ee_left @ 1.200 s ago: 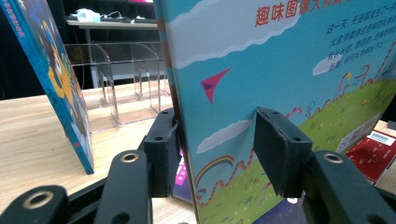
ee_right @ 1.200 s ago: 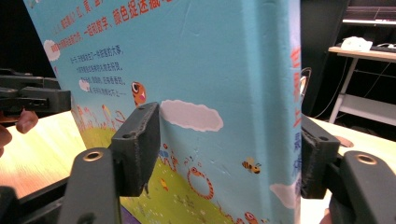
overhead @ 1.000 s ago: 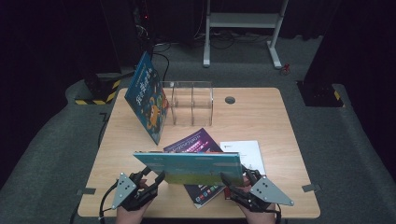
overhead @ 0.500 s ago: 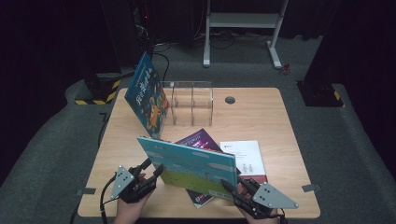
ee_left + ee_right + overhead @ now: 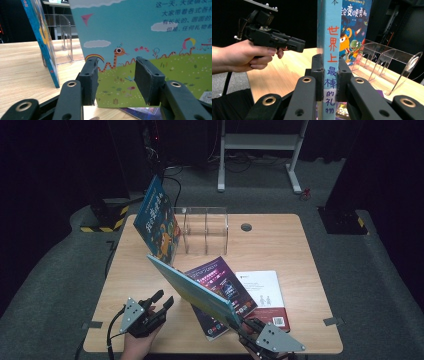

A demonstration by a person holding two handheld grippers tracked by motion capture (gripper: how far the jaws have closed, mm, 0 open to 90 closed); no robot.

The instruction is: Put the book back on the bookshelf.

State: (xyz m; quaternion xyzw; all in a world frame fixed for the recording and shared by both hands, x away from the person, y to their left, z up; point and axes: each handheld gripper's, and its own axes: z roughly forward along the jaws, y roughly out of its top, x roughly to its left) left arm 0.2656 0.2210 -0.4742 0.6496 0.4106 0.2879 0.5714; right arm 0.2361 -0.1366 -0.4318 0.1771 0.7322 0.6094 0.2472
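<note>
Left tongs [image 5: 162, 301], lower left of the frame: half open, holding nothing, just short of the picture book's [image 5: 192, 291] raised upper-left end. Right tongs [image 5: 248, 329], bottom centre-right, have just clamped its spine; long axis slants toward them.

Light-blue picture book [image 5: 192, 290], striped snake

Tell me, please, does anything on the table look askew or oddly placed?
Yes. The light-blue picture book is tilted on edge above the table, clamped at its spine only by the right hand-held gripper. The dark-blue book leans beside the clear rack, not in a slot. Two books lie flat, overlapping.
</note>
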